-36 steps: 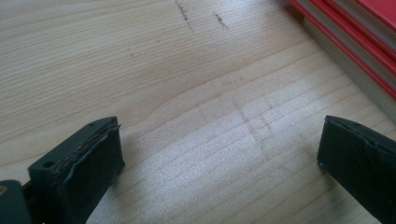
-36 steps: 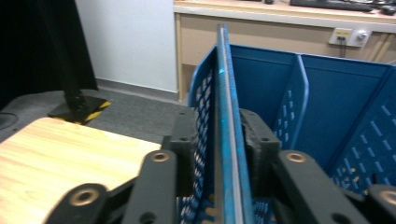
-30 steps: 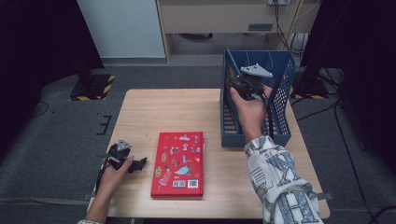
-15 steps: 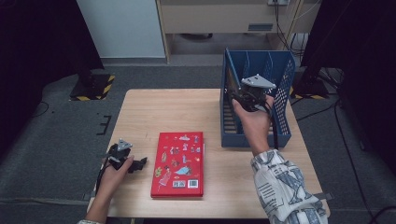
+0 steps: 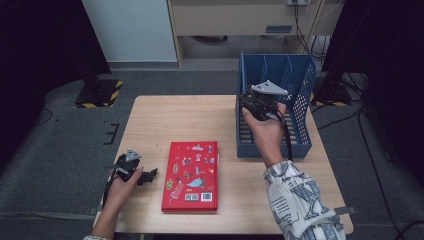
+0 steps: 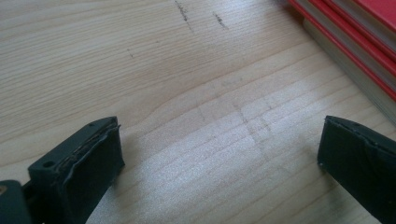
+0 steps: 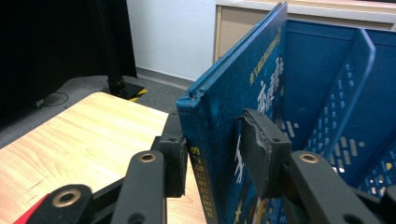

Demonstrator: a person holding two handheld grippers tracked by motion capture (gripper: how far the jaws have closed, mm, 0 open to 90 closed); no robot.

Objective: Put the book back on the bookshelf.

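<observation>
We judge the work about half done: of the 2 books we can see, the blue book (image 7: 219, 121) stands upright at the left end of the blue file rack (image 5: 300, 90), and the red book (image 5: 191, 176) lies flat on the counter (image 5: 165, 120), not yet lifted. In the right gripper view the right tongs (image 7: 212, 156) straddle the blue book's edge, 1 jaw on each cover; the left jaw sits against the cover, while the right jaw seems to stand a hair off it, so we cannot tell whether the grip is on or let go. The high view places those right tongs (image 5: 252, 102) at the rack's near-left corner, above the counter. Our left tongs (image 6: 219, 154) are spread wide and hold nothing, with bare wood between the jaws and the red book's page edge just beyond the right jaw. From above, the left tongs (image 5: 149, 176) rest low on the counter, just beside the red book's left side, which we take to be the next thing to go into the rack.
</observation>
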